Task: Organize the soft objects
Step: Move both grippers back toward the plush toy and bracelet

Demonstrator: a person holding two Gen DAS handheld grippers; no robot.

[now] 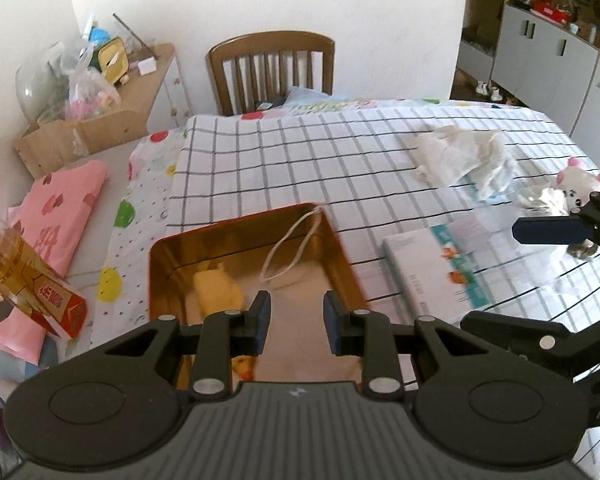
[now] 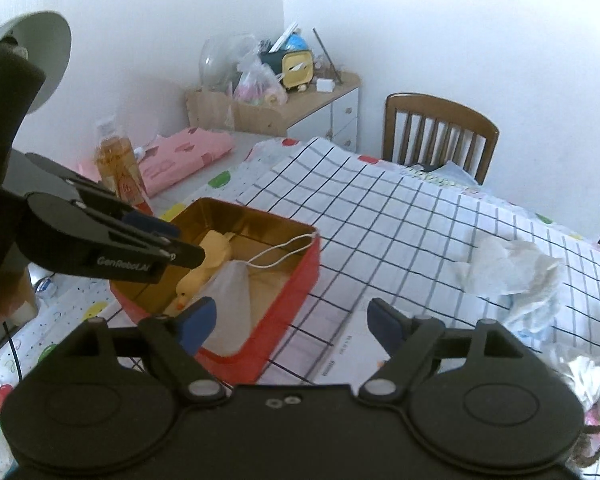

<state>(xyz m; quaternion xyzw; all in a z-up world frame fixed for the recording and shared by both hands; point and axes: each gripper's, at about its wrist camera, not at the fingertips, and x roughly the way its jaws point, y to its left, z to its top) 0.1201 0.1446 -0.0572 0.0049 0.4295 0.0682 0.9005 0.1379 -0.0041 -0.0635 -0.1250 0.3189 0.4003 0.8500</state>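
**Two soft items sit in the red tin**

Two soft things lie inside the red tin (image 2: 236,292): a yellow plush duck (image 2: 198,276) along its left side and a pale drawstring pouch (image 2: 232,300) beside it, the pouch's white cord (image 2: 284,254) looping over the tin's far rim. The tin, gold inside, rests on the checked cloth (image 1: 300,152) covering the worktop.

Above the tin's near end hangs the left gripper (image 1: 296,318), its blue-padded jaws set narrow with nothing between them. The right gripper (image 2: 292,320) is just right of the tin, jaws spread wide and empty.

To the right of the tin lies a flat book (image 1: 436,276). Farther across the cloth sits a crumpled heap of white cloth (image 1: 464,152), and near the right edge a white plush toy with pink ears (image 1: 580,184). Left of the worktop stand a bottle of amber liquid (image 2: 118,164) and a folded pink textile (image 1: 66,204). A wooden chair (image 1: 272,68) stands at the far side.
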